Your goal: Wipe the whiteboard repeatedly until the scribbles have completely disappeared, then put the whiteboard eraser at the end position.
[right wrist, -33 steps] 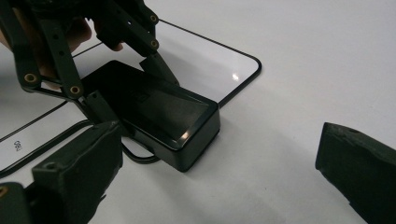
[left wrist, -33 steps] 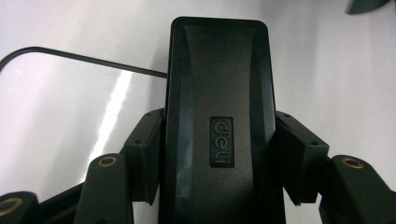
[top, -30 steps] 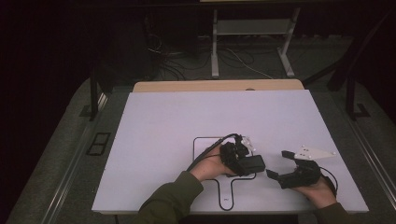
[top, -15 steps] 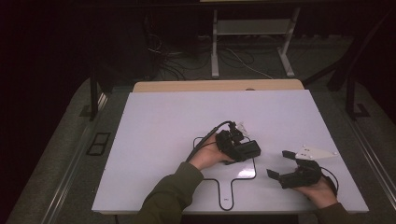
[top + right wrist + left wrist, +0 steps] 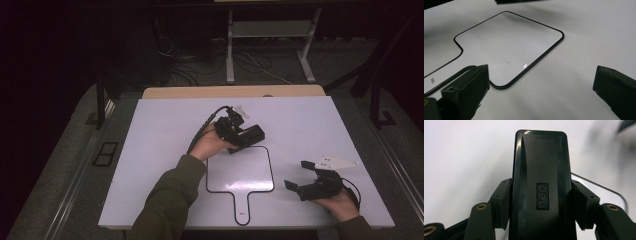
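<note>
Since the earlier frames, left gripper (image 5: 250, 136) has carried the black box (image 5: 248, 135) from the 9 o'clock side of the outline (image 5: 240, 170) up toward 12 o'clock; it now sits over the outline's top edge. Right gripper (image 5: 305, 176) has not shifted.

Grip: in the left gripper view the jaws stand closed on both long sides of the box (image 5: 541, 182), pads pressing near its lower half, logo face toward the camera. The hold looks square and centred. Whether the box clears the table (image 5: 165, 150) cannot be told from the high view. Right gripper's jaws stand wide with nothing between them; its own view looks along the table toward the outline (image 5: 509, 50).

Step in hand, as judged: transporting the box across the table. Recommendations:
- Keep the squeeze constant; the casing looks smooth and could slide out lengthwise.
- Keep the box level and move it steadily, since much of it projects beyond the pads.
- Lower it flat before releasing, then open fully and withdraw straight back.
- Hold the right gripper at its 4 o'clock station, well apart, to avoid collision.

Count:
- Boxes: one.
- Grippers: two, one loaded, one empty.
- Paddle-shaped outlines: one.
- Tables: one.
</note>
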